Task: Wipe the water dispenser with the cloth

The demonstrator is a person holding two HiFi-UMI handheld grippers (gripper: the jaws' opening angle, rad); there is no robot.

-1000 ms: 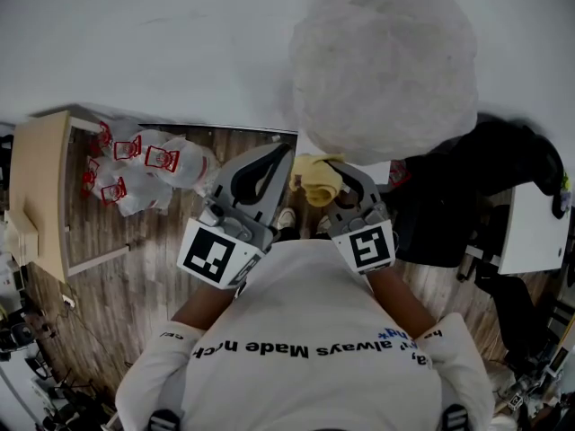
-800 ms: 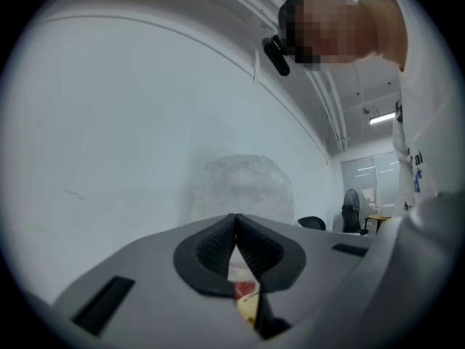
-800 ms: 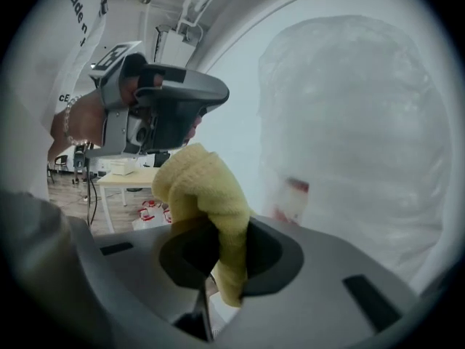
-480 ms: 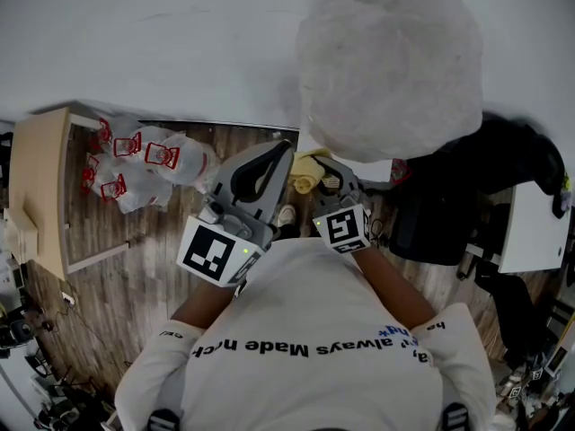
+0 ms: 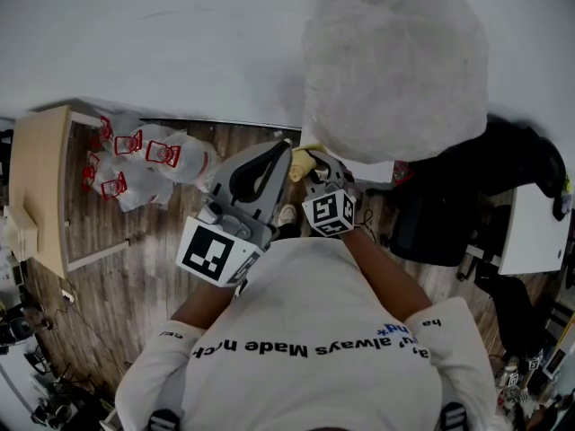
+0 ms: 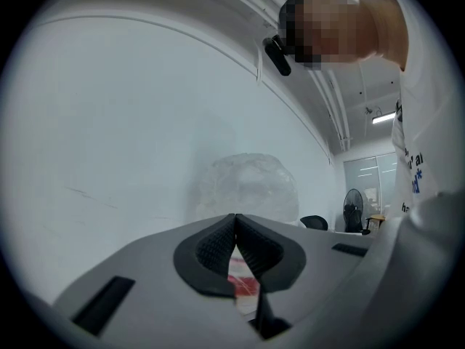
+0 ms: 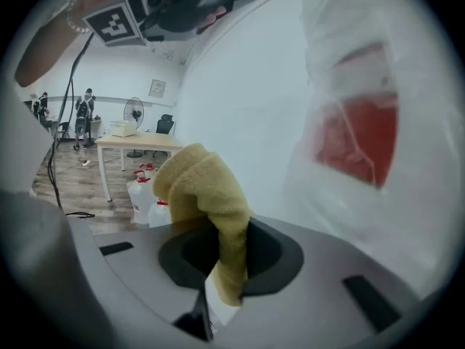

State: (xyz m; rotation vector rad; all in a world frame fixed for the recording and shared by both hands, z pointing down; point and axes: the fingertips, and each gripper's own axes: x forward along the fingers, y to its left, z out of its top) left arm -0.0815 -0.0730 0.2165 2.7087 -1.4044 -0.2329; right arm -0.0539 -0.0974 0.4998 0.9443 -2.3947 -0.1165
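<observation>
Right gripper (image 7: 225, 260) shifted left, clamping cloth (image 7: 203, 187)

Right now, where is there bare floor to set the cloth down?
Bare wood floor on the left, between the table and the person. Crowded: water jugs against the wall by the table; black chairs on the right, beside the wrapped dispenser.

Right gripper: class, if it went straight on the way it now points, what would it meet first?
Probably the plain white wall, with the folded yellow cloth in its fingers touching first; the plastic-wrapped water bottle lies just right. Depth is unclear.
</observation>
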